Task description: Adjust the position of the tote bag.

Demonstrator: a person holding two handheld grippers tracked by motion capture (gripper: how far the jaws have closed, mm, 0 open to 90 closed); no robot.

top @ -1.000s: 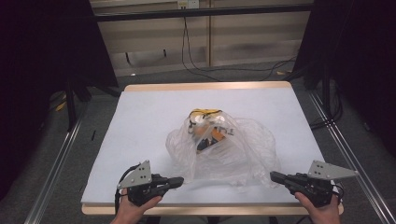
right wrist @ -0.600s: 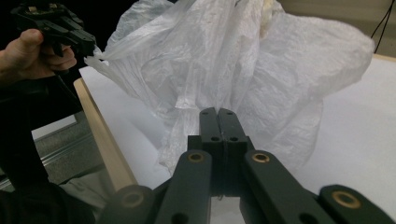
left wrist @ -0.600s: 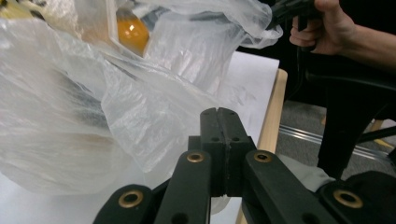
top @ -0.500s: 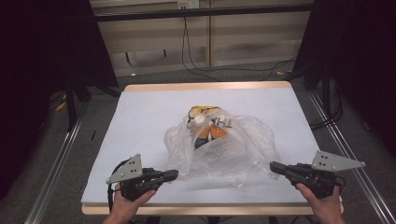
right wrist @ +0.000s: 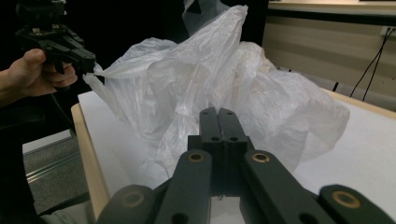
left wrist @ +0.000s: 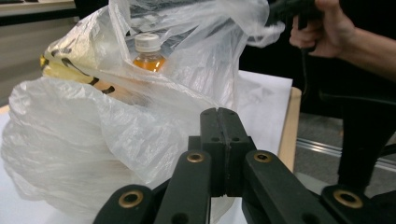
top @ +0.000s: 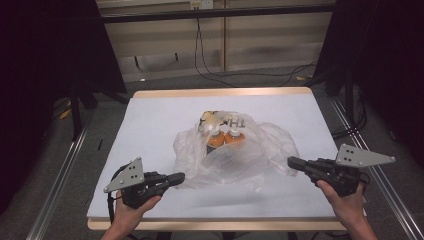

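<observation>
A crumpled clear plastic bag (top: 250, 155) lies mid-table. Inside it stand two orange bottles (top: 226, 139), one with a white cap (left wrist: 148, 43), beside a yellow packet with black stripes (left wrist: 65, 70). My left gripper (top: 179, 176) is shut and pinches the bag's near-left edge; the right gripper view shows it (right wrist: 88, 60) with film pulled taut from its tip. My right gripper (top: 291, 161) is shut on the bag's right edge and holds it up, as the left gripper view shows (left wrist: 280, 9). Each gripper's own jaws meet with no gap (left wrist: 218, 112) (right wrist: 218, 112).
The table (top: 150, 125) has a white cover and a wooden rim. Rails (top: 60, 175) run along both sides on the floor, and cables (top: 240, 72) lie on the floor beyond the far edge. Dark curtains stand left and right.
Both hands have risen and drawn apart a little, pulling the bag's edges up. The bag has spread and the bottles inside now stand more upright.
</observation>
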